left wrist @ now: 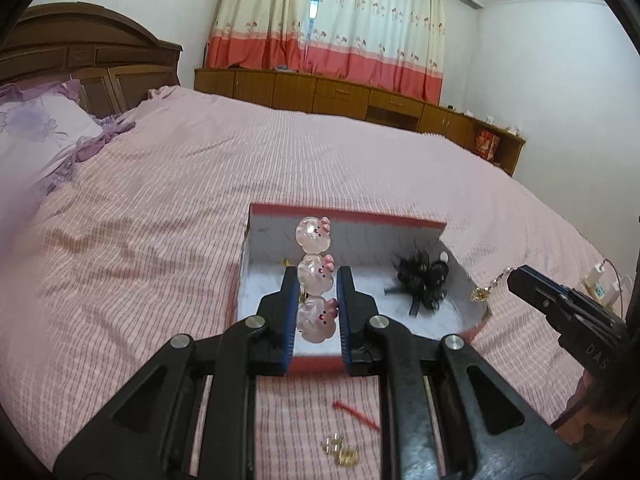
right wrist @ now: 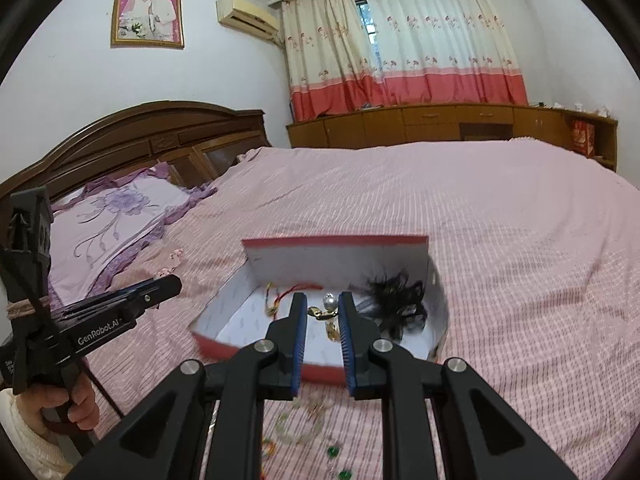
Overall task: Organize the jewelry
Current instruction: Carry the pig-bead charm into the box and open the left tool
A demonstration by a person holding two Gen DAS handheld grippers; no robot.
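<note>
A red-rimmed white box [left wrist: 348,215] lies open on the pink bed, also in the right wrist view [right wrist: 336,242]. My left gripper [left wrist: 318,280] is shut on a string of clear pink cat-face beads [left wrist: 316,276], held upright over the box's near left part. My right gripper [right wrist: 323,300] is shut on a pearl and gold piece [right wrist: 326,308] that hangs over the box; it also shows in the left wrist view [left wrist: 486,290]. A black hair ornament [left wrist: 422,276] lies in the box's right side. A red cord piece [right wrist: 280,294] lies in the box's far left.
Loose jewelry lies on the bedspread in front of the box: a red cord [left wrist: 356,414], small gold pieces [left wrist: 340,448], a pale green bead bracelet [right wrist: 300,424] and green stones [right wrist: 334,450]. A purple pillow [right wrist: 116,216] and wooden headboard [right wrist: 132,136] are at the left.
</note>
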